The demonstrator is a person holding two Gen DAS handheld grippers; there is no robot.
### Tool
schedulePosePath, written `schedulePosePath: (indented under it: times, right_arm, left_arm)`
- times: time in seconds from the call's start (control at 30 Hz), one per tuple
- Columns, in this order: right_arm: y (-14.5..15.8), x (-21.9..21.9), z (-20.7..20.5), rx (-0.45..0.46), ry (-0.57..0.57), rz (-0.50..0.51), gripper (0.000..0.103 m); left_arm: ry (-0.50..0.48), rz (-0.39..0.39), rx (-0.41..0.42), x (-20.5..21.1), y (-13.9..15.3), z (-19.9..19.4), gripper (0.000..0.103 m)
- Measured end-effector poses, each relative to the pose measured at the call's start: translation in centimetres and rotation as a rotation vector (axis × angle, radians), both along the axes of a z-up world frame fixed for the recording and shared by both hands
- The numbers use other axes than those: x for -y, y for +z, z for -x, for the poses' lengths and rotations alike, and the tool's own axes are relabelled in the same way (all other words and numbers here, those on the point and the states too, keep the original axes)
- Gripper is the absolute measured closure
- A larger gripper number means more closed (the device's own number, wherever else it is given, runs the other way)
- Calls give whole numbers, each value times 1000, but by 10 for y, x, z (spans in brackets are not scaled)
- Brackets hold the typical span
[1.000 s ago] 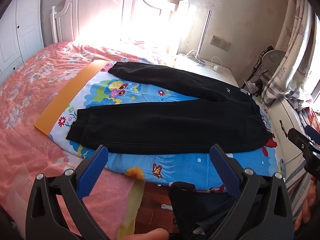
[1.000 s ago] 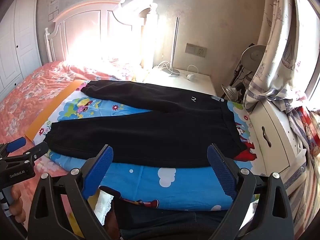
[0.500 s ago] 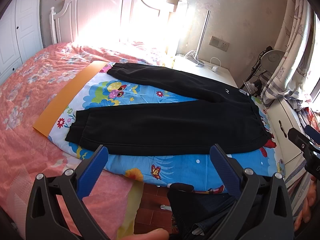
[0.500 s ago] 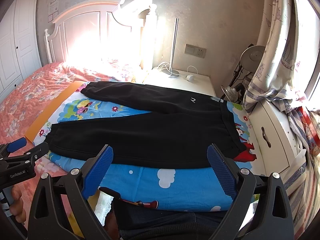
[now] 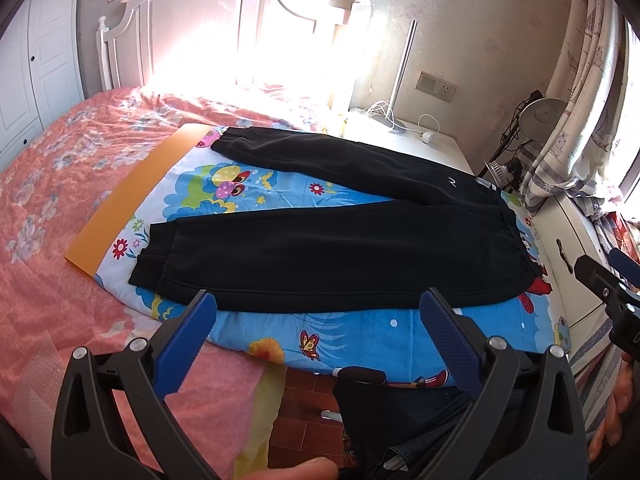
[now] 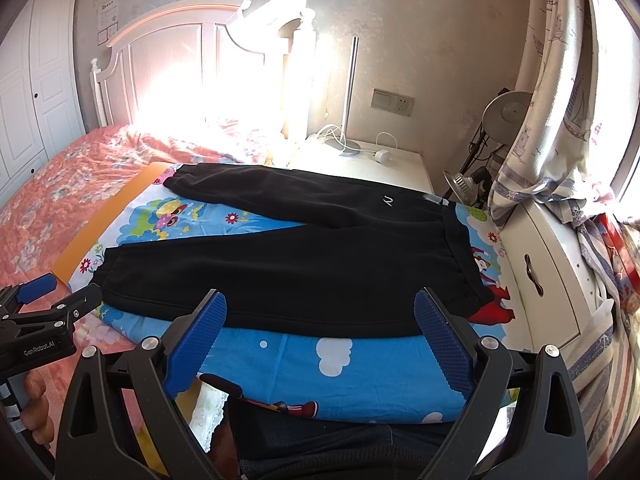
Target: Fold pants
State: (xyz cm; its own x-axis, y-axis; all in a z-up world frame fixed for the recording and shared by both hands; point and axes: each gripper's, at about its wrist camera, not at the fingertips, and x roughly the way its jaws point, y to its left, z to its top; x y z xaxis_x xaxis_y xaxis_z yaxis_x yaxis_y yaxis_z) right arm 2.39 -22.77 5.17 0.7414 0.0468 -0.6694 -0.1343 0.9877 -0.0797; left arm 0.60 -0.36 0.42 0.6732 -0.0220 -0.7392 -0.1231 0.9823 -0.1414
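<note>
Black pants [image 5: 332, 256] lie flat on a blue cartoon sheet [image 5: 352, 332] on the bed, legs spread apart toward the left, waistband at the right. They also show in the right wrist view [image 6: 304, 268]. My left gripper [image 5: 318, 320] is open and empty, held just short of the near leg's lower hem edge. My right gripper [image 6: 318, 322] is open and empty, held before the near edge of the pants toward the waistband end. The left gripper shows at the left edge of the right wrist view [image 6: 44, 304].
An orange board [image 5: 128, 196] lies under the sheet's left edge on the pink floral bedspread [image 5: 52, 184]. A white nightstand [image 6: 372, 164] with a lamp and cables stands behind. A white dresser [image 6: 548, 280] and curtain [image 6: 560, 112] are at the right. Headboard at the back.
Both views have shifted slightly; the pants sit a little lower and nearer in the left wrist view. The pants lie unchanged and both grippers stay open.
</note>
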Motion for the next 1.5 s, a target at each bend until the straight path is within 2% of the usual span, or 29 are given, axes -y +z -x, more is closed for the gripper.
schedulePosePath:
  times: [1.5]
  right_arm:
    - [-3,-1,0,-1,5,-4,11]
  left_arm:
    - [-2,0,1,3,0,0,2]
